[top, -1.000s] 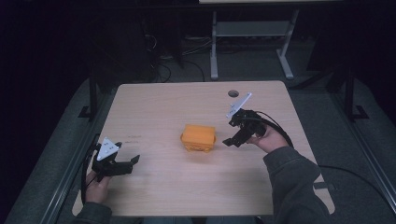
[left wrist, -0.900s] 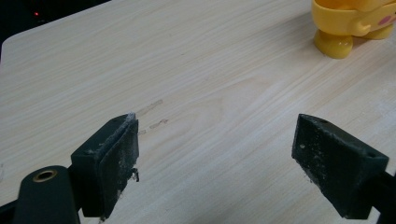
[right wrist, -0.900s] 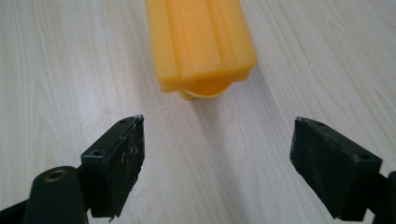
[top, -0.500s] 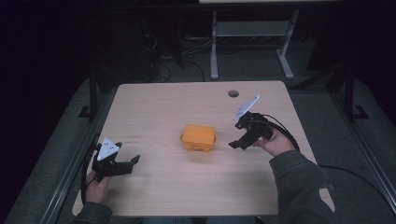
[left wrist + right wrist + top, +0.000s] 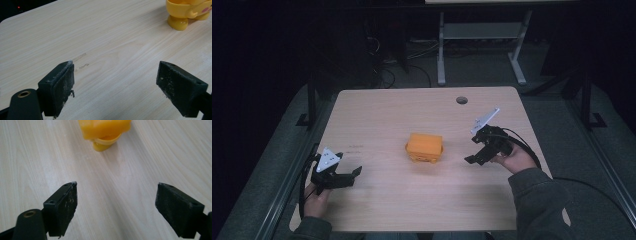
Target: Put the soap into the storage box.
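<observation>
A yellow-orange plastic toy box point(image 5: 425, 147) with small feet stands near the middle of the light wooden table point(image 5: 412, 112). My left gripper point(image 5: 351, 176) rests at the table's front left, jaws wide open and empty, pointing right toward the toy. In the left gripper view the toy point(image 5: 188, 12) shows at the top right, well beyond the pads point(image 5: 61, 86). My right gripper point(image 5: 473, 156) is open and empty just right of the toy, a short gap away. In the right gripper view the toy point(image 5: 105, 131) sits ahead, above the open fingers point(image 5: 63, 207).
A round cable hole point(image 5: 461, 100) is set in the table's far right part. Behind the table stands a grey metal frame point(image 5: 477, 35) on a dark floor. Cables trail from both grippers off the table's edges.
My right gripper has drawn back from the far right toward the front and lowered, now sitting beside the toy. The left gripper and the toy have stayed put.
</observation>
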Available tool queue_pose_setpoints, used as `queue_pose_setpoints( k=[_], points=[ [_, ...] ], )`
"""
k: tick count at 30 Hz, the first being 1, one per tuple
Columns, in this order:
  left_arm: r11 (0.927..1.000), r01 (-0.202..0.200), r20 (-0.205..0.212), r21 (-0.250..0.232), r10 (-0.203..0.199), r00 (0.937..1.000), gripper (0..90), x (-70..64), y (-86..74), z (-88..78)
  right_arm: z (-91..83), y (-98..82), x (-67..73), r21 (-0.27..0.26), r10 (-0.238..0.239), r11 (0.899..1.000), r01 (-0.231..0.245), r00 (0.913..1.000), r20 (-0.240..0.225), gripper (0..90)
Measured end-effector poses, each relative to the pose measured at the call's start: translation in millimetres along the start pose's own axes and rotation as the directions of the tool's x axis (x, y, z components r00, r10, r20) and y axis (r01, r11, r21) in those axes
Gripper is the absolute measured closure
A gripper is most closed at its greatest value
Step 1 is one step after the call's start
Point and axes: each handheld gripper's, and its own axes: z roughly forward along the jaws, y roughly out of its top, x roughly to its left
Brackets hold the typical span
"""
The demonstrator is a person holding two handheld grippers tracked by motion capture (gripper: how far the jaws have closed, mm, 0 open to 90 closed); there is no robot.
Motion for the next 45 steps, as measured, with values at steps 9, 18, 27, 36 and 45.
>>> queue_pose_setpoints(
  k=[9,18,27,36,45],
  points=[
    [1.0000,-0.006,0.001,0.005,0.006,1.0000,14.1,-0.4,-0.1,0.7,-1.5,-19.6,4.1,0.001,0.024,1.000,-0.024,0.9997,0.003,17.2],
    [0.9999,-0.013,0.003,0.007,0.013,0.9999,14.1,-2.2,-0.3,1.7,-2.5,-46.0,11.1,-0.006,0.061,0.998,-0.061,0.9981,0.008,17.3],
    [0.9996,-0.022,0.003,0.019,0.022,0.9998,14.1,-2.7,-0.5,1.6,1.2,-84.2,24.4,-0.027,0.130,0.991,-0.130,0.9915,0.003,17.3],
    [0.9998,-0.017,0.001,0.010,0.017,0.9998,14.1,-3.7,-1.1,2.5,2.4,-106.6,37.0,-0.052,0.154,0.987,-0.152,0.9877,0.028,17.3],
    [0.9997,-0.021,0.006,0.012,0.021,0.9998,14.1,-5.0,0.0,3.5,-2.3,-139.9,69.0,-0.147,0.214,0.970,-0.194,0.9673,0.136,17.3]
  ],
)
